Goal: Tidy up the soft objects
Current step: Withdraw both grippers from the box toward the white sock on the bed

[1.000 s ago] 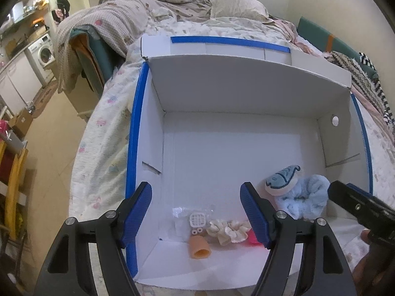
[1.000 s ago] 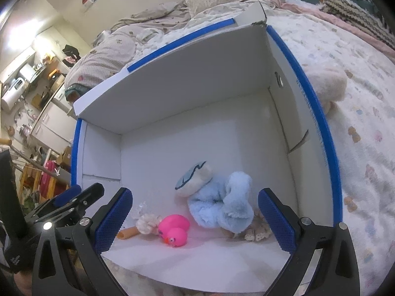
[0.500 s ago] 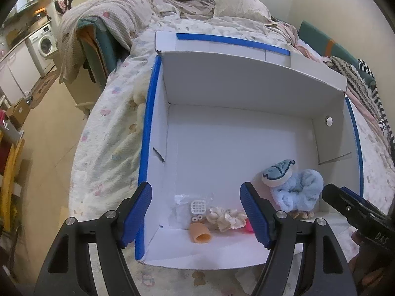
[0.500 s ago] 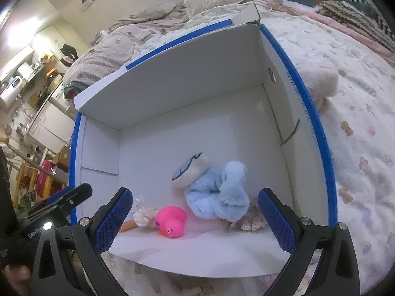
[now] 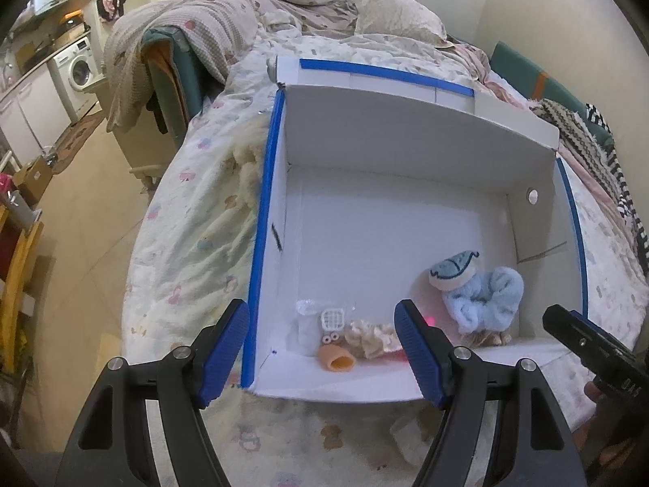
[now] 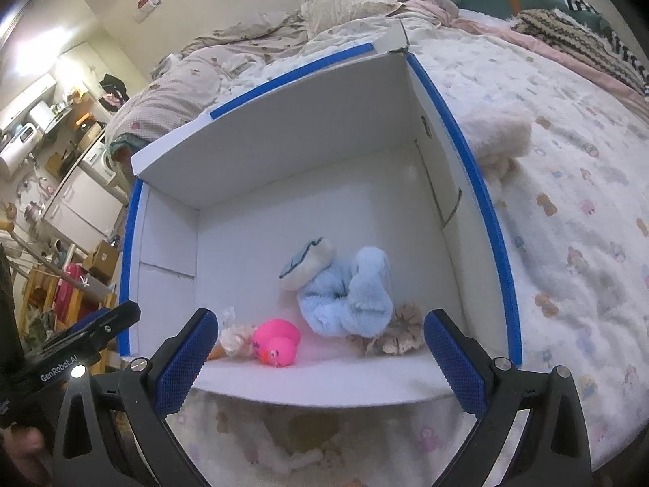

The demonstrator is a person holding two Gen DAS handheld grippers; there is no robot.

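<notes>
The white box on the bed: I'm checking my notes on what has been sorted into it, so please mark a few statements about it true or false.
1. A pink rubber duck lies inside the white box. True.
2. The fluffy light-blue toy lies on the bed outside the box. False: it is in the box, near the front wall.
3. Both the left gripper and the right gripper are open and hold nothing. True.
4. The box's top edges carry red tape. False: the tape is blue.
5. The far half of the box floor is bare. True.
</notes>
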